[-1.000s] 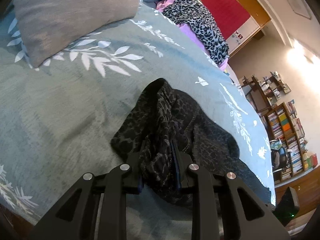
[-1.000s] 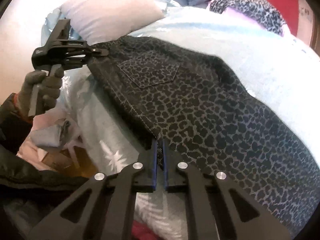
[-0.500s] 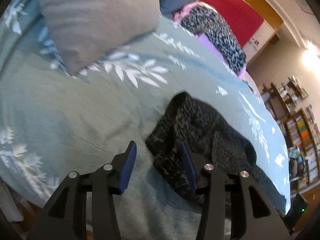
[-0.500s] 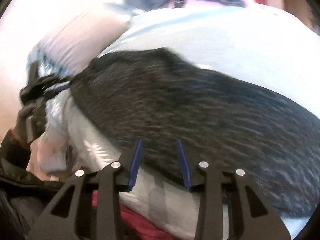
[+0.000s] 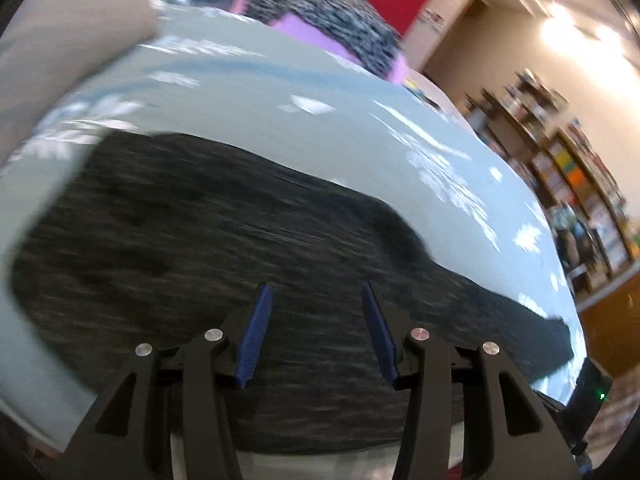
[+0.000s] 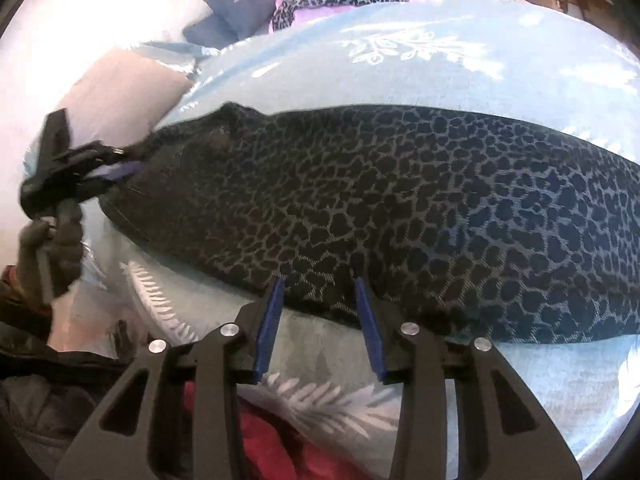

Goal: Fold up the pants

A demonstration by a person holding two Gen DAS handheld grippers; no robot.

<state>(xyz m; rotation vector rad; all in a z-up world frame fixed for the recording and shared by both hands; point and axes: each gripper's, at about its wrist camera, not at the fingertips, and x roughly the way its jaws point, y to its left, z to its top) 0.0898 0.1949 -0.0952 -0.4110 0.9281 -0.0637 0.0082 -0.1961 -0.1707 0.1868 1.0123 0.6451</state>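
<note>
Both jaws stand spread with nothing between them: the right gripper (image 6: 319, 292) hovers at the near edge of the pants (image 6: 400, 216), and the left gripper (image 5: 314, 300) hangs above the same cloth, though that view is smeared by motion. In the right view the left gripper (image 6: 120, 164) sits at the waist end, touching or just beside it; I cannot tell which. The pants lie in a long band across the bed (image 6: 500, 68), near a pillow (image 6: 124, 92). The leopard-print weave looks like a medium-weight woven cloth, limp rather than stiff and unlikely to slip from ribbed pads. It should sag wherever unsupported, so hold it at the waistband corner and along the thick seamed edge, pinching all layers together.
</note>
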